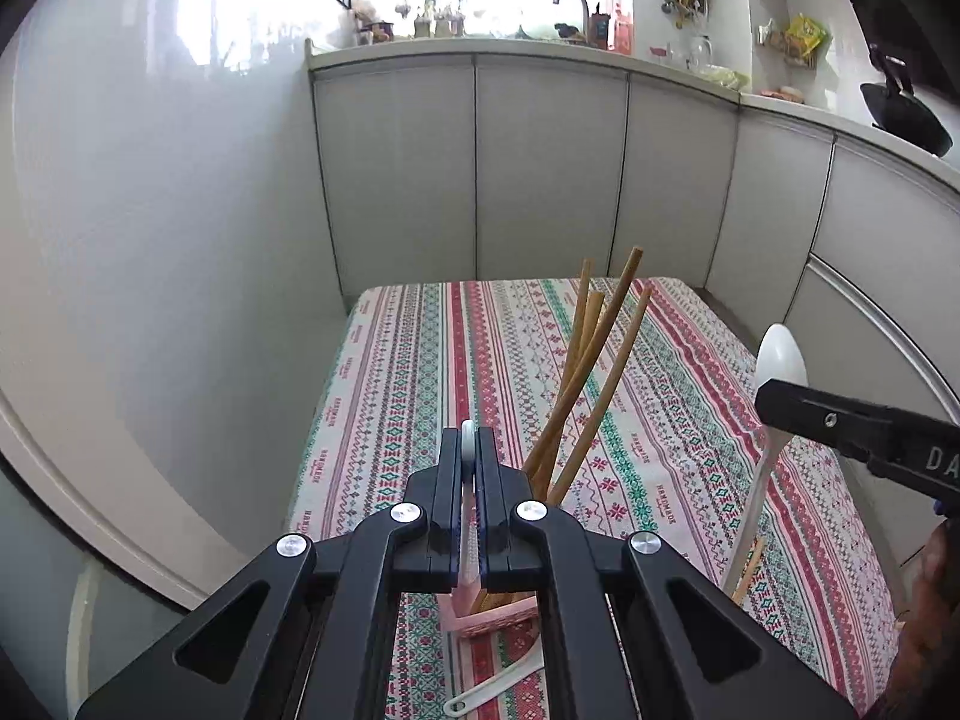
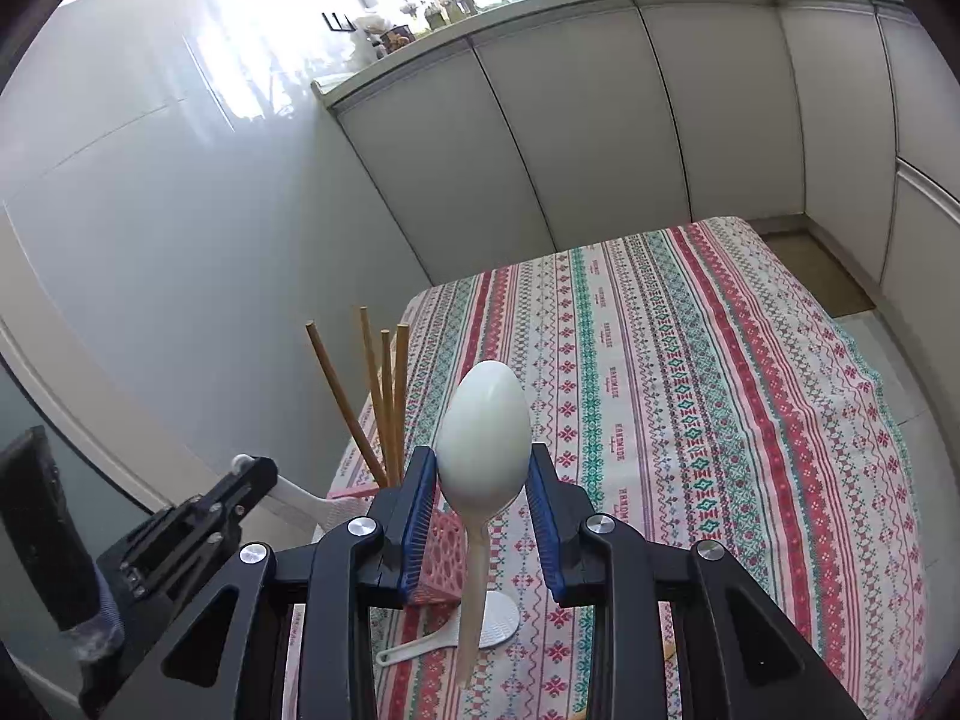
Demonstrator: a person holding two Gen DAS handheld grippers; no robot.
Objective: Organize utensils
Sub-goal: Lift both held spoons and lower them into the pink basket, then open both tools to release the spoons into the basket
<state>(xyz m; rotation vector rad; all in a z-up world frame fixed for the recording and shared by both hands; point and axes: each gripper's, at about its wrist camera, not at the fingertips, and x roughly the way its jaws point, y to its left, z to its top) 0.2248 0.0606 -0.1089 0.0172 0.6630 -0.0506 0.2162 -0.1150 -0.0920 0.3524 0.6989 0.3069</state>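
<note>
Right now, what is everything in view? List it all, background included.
chopsticks: four, brown wood, standing in the holder
holder: one, pink lattice, on the tablecloth's near end
spoon: one, white, upright in the air, bowl up
white utensil: one, held above the holder
rice paddle: one, white, flat on the tablecloth
tablecloth: one, red, green and white stripes
cabinets: grey row behind the table
wok: one, black, on the counter
faucet: one, dark, by the window
left gripper: black, shut on the white utensil
right gripper: black, shut on the spoon
</note>
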